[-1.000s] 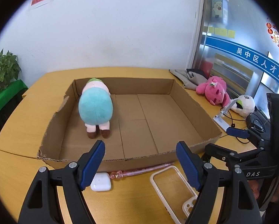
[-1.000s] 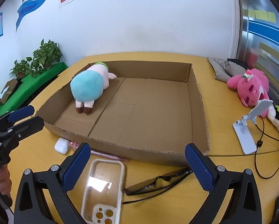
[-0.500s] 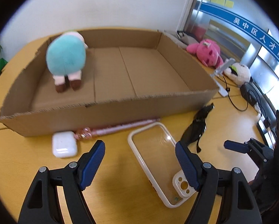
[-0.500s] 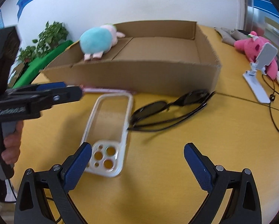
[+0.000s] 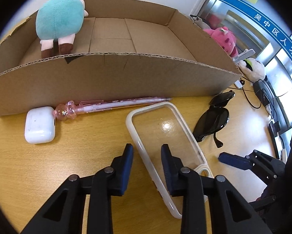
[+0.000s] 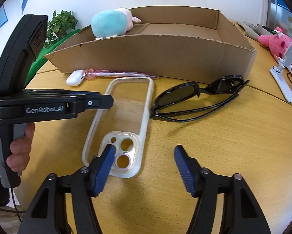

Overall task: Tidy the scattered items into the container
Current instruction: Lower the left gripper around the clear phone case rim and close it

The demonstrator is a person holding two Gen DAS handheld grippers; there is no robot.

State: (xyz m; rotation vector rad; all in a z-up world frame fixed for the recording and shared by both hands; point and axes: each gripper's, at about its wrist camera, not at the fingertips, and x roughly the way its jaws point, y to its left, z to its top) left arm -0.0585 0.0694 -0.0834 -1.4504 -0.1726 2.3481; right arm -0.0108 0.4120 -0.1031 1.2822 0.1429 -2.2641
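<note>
So far only one item lies in the cardboard box [image 5: 114,74]: a teal plush toy [image 5: 60,17], resting in the far left corner of it. The rest of the scattered items are on the bench [image 5: 48,165], in front of the near wall of the box. A white earbud case [image 5: 39,124] sits near the left end of this wall, and a pink pen [image 5: 114,104] lies along the wall, its decorated end touching the case. A clear phone case [image 6: 124,117] lies flat nearer to the person, and black sunglasses [image 6: 196,97] lie folded just beside it on the right.

The left gripper [image 5: 146,156] is closing on the left long rim of the phone case; the rim is between the jaws, but it cannot be told if the pads already press on it. The right gripper [image 6: 144,156] is closing too, with the camera end of the case between its jaws, the pads apart from it.

By this judgement the task is at its early part: four items are left to move, and the phone case seems to be the next.
</note>
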